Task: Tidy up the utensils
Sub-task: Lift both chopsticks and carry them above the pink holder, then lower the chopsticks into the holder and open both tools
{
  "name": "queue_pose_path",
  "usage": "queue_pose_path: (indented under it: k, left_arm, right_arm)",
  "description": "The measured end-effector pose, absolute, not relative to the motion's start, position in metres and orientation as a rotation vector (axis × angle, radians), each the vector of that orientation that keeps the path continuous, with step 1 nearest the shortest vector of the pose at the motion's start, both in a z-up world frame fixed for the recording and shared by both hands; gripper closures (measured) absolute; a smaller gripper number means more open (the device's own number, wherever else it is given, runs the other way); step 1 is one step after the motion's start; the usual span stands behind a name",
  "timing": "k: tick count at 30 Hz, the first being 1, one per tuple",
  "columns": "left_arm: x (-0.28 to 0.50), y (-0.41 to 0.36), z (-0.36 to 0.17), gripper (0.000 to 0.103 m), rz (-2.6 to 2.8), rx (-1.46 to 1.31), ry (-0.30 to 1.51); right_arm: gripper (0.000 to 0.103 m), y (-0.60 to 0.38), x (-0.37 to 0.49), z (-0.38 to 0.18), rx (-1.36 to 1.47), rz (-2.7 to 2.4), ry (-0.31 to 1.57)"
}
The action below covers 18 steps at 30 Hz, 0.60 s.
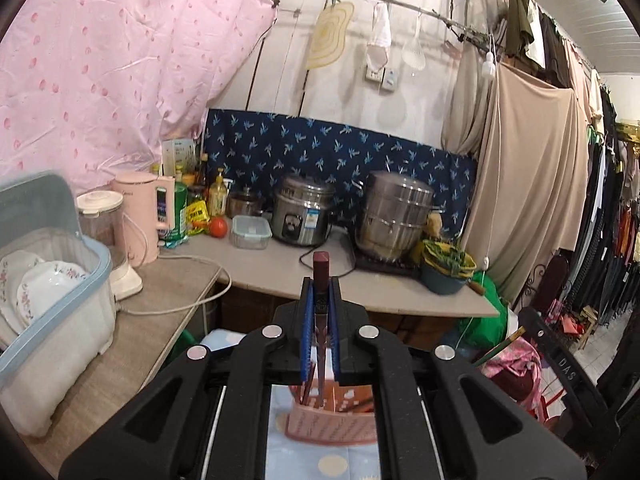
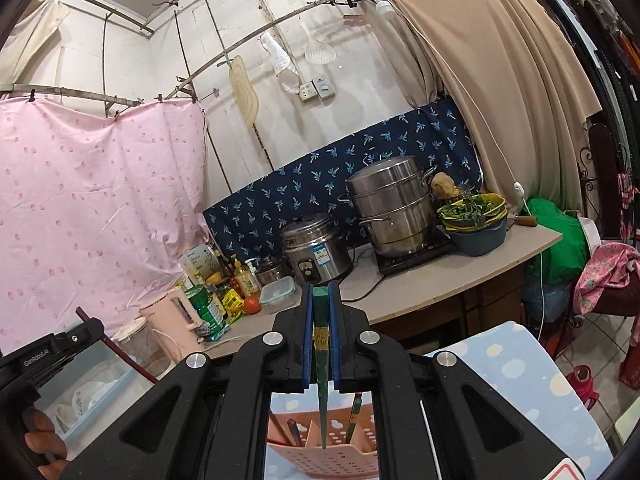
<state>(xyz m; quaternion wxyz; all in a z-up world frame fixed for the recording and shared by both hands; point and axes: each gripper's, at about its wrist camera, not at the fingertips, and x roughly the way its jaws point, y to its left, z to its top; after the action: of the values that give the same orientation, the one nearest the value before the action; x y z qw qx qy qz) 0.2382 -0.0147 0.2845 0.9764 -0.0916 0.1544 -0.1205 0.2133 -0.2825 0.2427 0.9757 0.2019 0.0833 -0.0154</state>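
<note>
Two handheld grippers were raised above a small table with a light blue spotted cloth [image 2: 532, 364], each clamping one chopstick.

The left gripper [image 1: 320, 280] had its blue pads [image 1: 306, 320] pressed together on a dark red chopstick [image 1: 321, 300]. The chopstick stood nearly upright, its square top poking out above the fingertips and its thin end hanging down over a pink perforated utensil holder [image 1: 332, 420] on the cloth. More chopsticks stood inside that holder.

The right gripper [image 2: 321, 286] likewise pinched a dark green chopstick [image 2: 321, 340] between its blue pads [image 2: 307, 340]. Its pointed tip hung down into or just above one compartment of the same pink holder [image 2: 320, 456]; which, the view did not settle. Another green chopstick [image 2: 354, 416] and some reddish ones leaned in neighbouring compartments.

Beyond both grippers ran a kitchen counter [image 1: 280, 276] carrying a rice cooker [image 1: 302, 210], a tall steel steamer pot [image 1: 394, 216], a pink kettle [image 1: 140, 216], bottles and a tomato [image 1: 218, 227]. A dish rack with plates [image 1: 48, 280] sat at the left.
</note>
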Motion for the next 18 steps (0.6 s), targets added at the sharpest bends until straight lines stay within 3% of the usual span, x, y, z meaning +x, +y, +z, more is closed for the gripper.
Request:
queue_pose_path:
  k: [18]
  left_arm:
    - [0.299,-0.031,0.217,0.096,-0.240,-0.192,0.476]
  right_arm:
    - [0.096,-0.268,0.259,0.180,0.362,-0.037,0.338]
